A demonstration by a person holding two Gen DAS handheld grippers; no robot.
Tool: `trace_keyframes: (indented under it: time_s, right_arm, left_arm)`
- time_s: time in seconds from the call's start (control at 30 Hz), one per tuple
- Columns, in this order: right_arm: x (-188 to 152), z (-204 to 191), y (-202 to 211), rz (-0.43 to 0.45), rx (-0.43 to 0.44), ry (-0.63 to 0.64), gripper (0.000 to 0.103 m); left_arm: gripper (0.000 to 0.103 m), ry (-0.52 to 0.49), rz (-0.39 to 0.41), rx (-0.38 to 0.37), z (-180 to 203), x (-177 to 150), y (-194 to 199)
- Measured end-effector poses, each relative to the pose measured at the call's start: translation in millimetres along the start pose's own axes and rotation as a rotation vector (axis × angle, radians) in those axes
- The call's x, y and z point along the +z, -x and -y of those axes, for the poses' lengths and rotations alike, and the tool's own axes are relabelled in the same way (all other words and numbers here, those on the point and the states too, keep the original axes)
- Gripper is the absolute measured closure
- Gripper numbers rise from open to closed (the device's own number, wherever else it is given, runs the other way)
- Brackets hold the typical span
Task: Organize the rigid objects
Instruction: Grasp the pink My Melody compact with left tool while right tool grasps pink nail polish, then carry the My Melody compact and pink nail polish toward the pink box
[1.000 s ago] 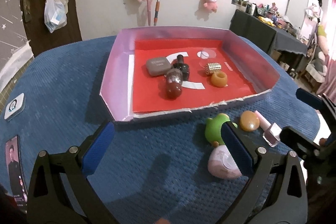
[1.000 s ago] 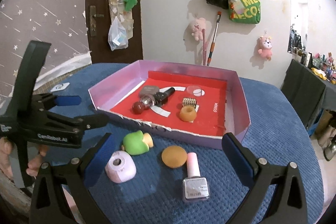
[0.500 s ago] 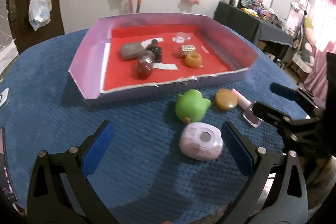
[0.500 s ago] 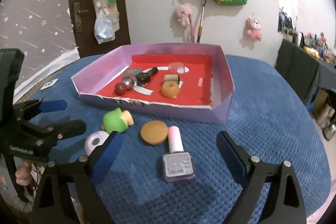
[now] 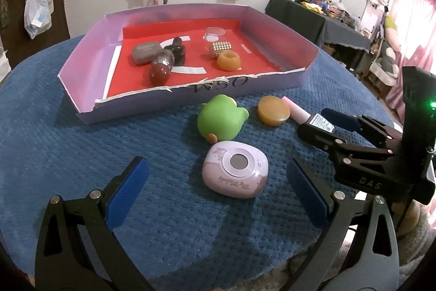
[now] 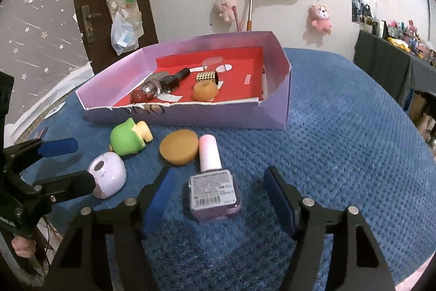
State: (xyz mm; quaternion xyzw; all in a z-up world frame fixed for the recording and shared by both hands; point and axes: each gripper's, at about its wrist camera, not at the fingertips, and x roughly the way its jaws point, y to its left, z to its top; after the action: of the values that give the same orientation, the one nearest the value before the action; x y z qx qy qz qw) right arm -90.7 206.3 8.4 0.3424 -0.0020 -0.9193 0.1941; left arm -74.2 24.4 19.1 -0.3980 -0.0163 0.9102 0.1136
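On the blue mat lies the nail polish bottle (image 6: 215, 188) between the right gripper (image 6: 218, 199)'s closing fingers, not yet touched; from the left wrist view those fingers hide most of its body. Beside it, the left gripper (image 5: 218, 188) stands spread around the lilac case (image 5: 235, 172), apart from it.

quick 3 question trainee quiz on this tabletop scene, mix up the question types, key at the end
1. True or false: the green toy lies inside the purple tray.
2. Which thing sits between the right gripper's closing jaws? A) nail polish bottle B) orange disc C) lilac case
3. Fill in: the left gripper is aimed at the ____ case.

Key: 1 false; 2 A; 3 lilac
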Motion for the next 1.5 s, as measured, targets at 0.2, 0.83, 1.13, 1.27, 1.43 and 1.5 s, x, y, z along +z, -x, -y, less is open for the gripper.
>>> trace_keyframes:
  time_s: [0.2,0.83,1.13,1.27,1.43,1.5]
  right_arm:
    - [-5.5,-1.5,-3.3,0.028,0.016,-0.006,0.035]
    - [-1.5,-2.9,-8.0,0.034,0.002,-0.007,0.063]
    - [8.4,-5.4,11.0,0.034,0.102,-0.062,0.063]
    - [18.2,-13.5,21.0,0.054,0.150,-0.057,0.063]
    - [29.7,-23.6,27.2,0.074,0.179,-0.036,0.063]
    - [31.3,-26.4,27.2,0.074,0.181,-0.027,0.063]
  left_arm:
    - [0.003,-0.024,0.014,0.007,5.3,-5.1,-5.1]
    - [0.052,-0.070,0.032,0.011,15.0,-11.2,-7.5]
    - [0.052,-0.035,0.076,-0.012,2.5,-2.3,8.7]
    - [0.052,-0.025,0.095,-0.017,-2.6,0.3,16.4]
    - [0.052,0.000,0.101,-0.019,-12.4,3.7,18.6]
    - [0.052,0.009,0.099,-0.021,-15.8,3.7,18.9]
